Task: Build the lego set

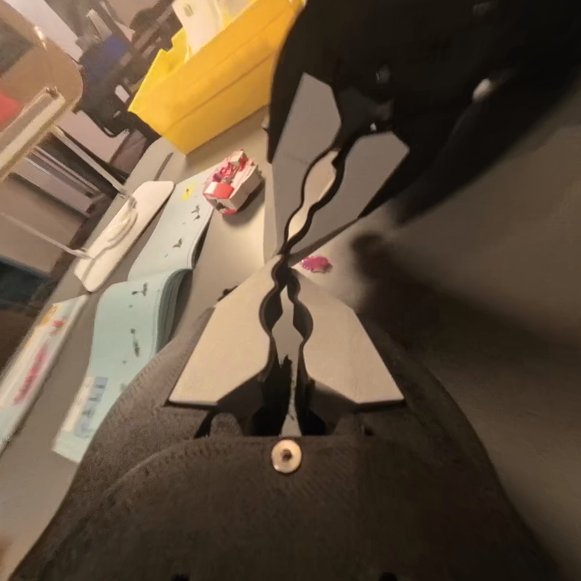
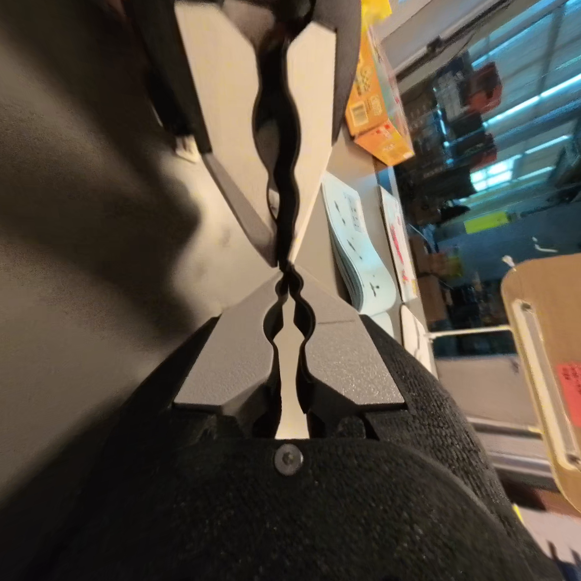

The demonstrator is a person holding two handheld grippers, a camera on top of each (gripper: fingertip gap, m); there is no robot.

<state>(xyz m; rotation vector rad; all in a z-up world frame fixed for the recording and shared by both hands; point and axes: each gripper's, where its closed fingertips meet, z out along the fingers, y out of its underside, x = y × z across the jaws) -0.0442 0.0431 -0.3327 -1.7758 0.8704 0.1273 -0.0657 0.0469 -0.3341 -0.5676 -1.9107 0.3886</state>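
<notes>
Both the left gripper [image 1: 284,267] and the right gripper [image 2: 286,267] have jaws closed together on nothing, tip to tip over the counter [image 1: 239,251], with a small pink thing [image 1: 316,263] lying just beside the tips.

Left tool [image 1: 282,265], right tool [image 2: 286,267]: tips closed, touching tip-to-tip.

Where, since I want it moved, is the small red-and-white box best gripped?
Probably across its two long side walls, coming down from above: the red-and-white box lies flat on the table with free space around it, and its top looks open and cluttered. Blur hides finer detail.
</notes>
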